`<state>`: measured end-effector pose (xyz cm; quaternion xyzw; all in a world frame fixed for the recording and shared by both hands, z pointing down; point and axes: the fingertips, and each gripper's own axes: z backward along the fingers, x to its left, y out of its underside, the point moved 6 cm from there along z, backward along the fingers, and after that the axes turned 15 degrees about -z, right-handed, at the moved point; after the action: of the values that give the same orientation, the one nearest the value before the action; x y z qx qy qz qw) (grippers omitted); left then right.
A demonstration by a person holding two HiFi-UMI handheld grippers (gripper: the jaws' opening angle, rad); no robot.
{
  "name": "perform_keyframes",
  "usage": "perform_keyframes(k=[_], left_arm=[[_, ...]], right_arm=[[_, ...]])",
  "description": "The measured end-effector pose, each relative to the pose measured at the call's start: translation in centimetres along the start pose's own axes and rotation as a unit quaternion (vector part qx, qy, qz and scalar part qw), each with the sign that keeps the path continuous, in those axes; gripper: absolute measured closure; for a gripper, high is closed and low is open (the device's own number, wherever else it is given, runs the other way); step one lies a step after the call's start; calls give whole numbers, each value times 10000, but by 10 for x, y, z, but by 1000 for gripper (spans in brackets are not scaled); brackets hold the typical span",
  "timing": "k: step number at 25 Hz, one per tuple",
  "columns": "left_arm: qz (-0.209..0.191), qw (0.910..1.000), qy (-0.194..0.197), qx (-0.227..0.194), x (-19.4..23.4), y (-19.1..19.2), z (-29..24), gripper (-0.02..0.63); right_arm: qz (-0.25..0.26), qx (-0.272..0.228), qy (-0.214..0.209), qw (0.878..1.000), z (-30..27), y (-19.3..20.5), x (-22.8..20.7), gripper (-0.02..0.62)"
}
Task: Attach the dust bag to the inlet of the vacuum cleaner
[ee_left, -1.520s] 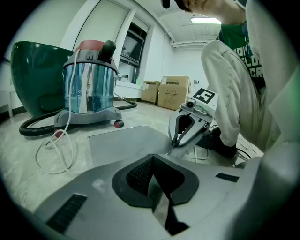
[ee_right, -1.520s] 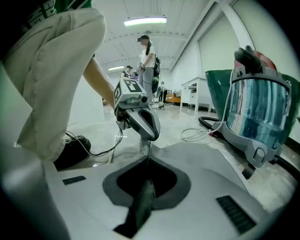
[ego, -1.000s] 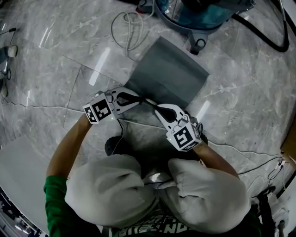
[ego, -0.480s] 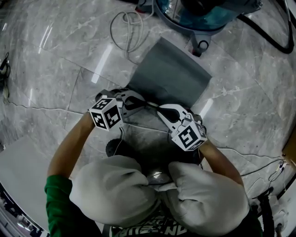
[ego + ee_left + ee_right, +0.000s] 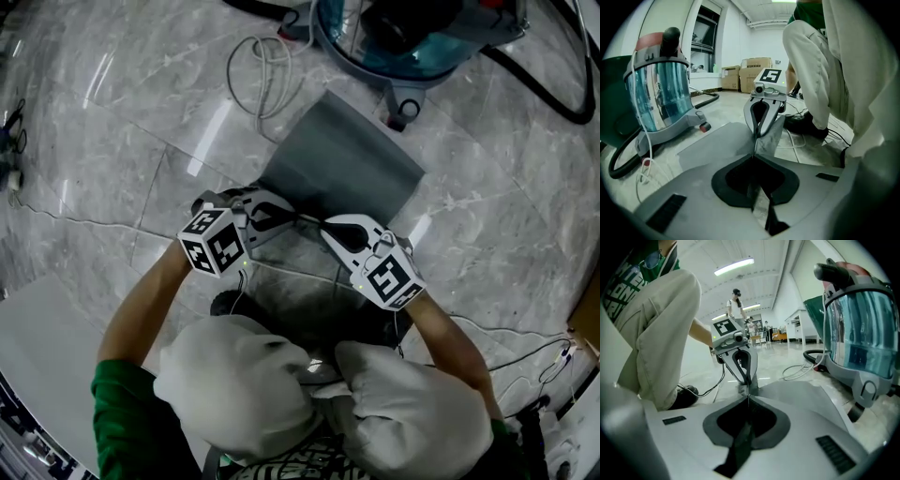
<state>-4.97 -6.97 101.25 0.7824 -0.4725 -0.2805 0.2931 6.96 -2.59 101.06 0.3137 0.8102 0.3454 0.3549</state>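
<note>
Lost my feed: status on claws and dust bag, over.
Left claw and right claw shut on dust bag near edge. Bag lies on floor, short of vacuum cleaner. White cable beside bag.

No word or number can be read. Only black-and-white square code patterns are shown on the white marker cube at near left and the white marker cube at near right. White lettering on the green shirt is cut off.
</note>
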Motion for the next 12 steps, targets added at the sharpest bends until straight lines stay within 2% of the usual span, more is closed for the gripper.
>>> perform_keyframes(k=[4,9,12], left_arm=[[-22,9991,-359,-210,20,-17,18,597],[-189,9965,-740,-329,52,-36,50,597],[-361,9932,-1031,-393,71,-51,70,597]], right_arm=[[288,-191,148,9993,17,-27,-6,580],[474,-553,436,9964,31,-74,-11,578],[772,-750,612,9923,43,-107,-12,578]])
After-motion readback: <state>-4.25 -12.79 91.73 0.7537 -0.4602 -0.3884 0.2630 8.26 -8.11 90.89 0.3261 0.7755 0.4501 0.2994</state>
